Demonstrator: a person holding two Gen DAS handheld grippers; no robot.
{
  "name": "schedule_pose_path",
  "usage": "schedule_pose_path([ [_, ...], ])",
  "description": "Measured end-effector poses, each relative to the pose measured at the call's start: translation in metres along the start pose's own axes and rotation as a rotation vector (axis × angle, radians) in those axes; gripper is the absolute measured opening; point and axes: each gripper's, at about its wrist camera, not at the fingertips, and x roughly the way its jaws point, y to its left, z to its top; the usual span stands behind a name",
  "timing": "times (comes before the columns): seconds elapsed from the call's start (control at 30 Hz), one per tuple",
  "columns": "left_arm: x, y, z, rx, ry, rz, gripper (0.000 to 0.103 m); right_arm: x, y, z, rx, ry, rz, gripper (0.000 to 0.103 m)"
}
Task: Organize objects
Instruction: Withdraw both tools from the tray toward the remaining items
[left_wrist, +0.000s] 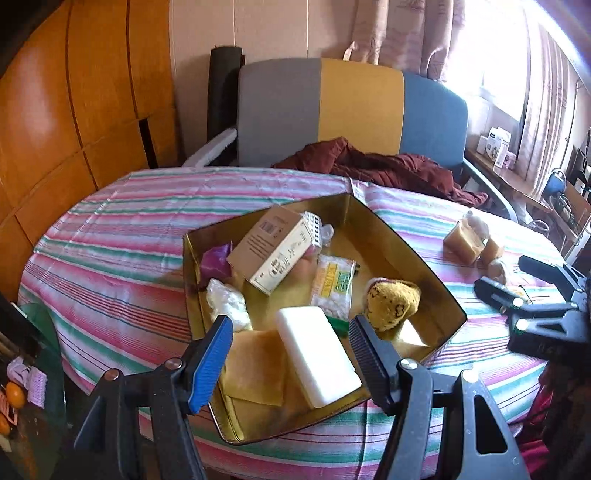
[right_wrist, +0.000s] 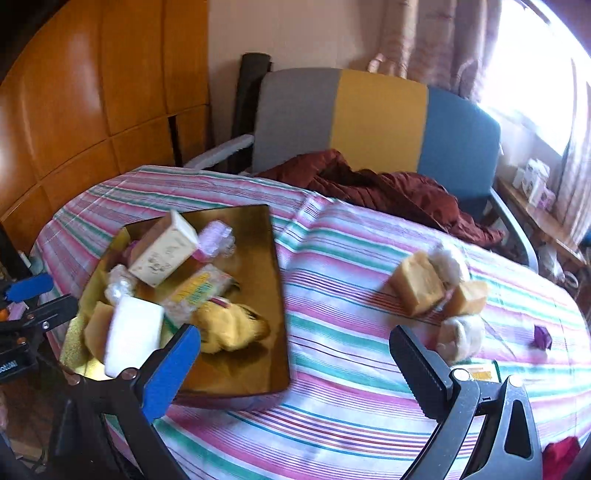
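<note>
both grippers hang apart above a striped surface (right_wrist: 351, 369), each with its jaws spread wide and nothing between them; the left gripper (left_wrist: 291, 343) hovers over the near end of a gold tin (left_wrist: 406, 251), its blue pad at one side and its black ribbed pad at the other, framing a white bar (left_wrist: 317, 354) that lies tilted on a tan pad (left_wrist: 255, 365) inside the tin; the right gripper (right_wrist: 295, 354) sits over the bare cloth between the tin's far wall and a loose cluster on the surface; within the tin lie a cream box (left_wrist: 273, 251) propped at an angle, a clear packet (left_wrist: 332, 288) with a yellow and green label, a yellow knit piece (left_wrist: 391, 302), a white crumpled wrap (left_wrist: 227, 302) and a purple scrap (left_wrist: 216, 258); outside it, well apart to the right, rest two tan blocks (right_wrist: 417, 284) touching each other with white wads (right_wrist: 461, 336) beside them, and a small purple bit (right_wrist: 542, 336) near the edge; behind the surface stands a chair (right_wrist: 376, 118) in grey, yellow and blue with a maroon cloth (right_wrist: 388, 188) bunched on its seat; the right-hand view is blurred at the tin
</note>
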Motion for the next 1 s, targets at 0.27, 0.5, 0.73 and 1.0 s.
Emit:
schedule_pose_path([
  [0.27, 0.001, -0.016, 0.009, 0.040, -0.006, -0.072, 0.065, 0.003, -0.088, -0.001, 0.137, 0.048, -0.098, 0.103],
  [0.5, 0.005, -0.057, 0.028, 0.133, 0.006, -0.181, 0.065, -0.002, -0.191, -0.010, 0.284, 0.058, -0.261, 0.103],
  [0.73, 0.030, -0.120, 0.053, 0.225, 0.058, -0.274, 0.065, 0.006, -0.266, -0.047, 0.584, 0.100, -0.299, 0.103],
  [1.0, 0.088, -0.178, 0.077, 0.177, 0.234, -0.371, 0.065, 0.003, -0.282, -0.056, 0.681, 0.115, -0.265, 0.103],
])
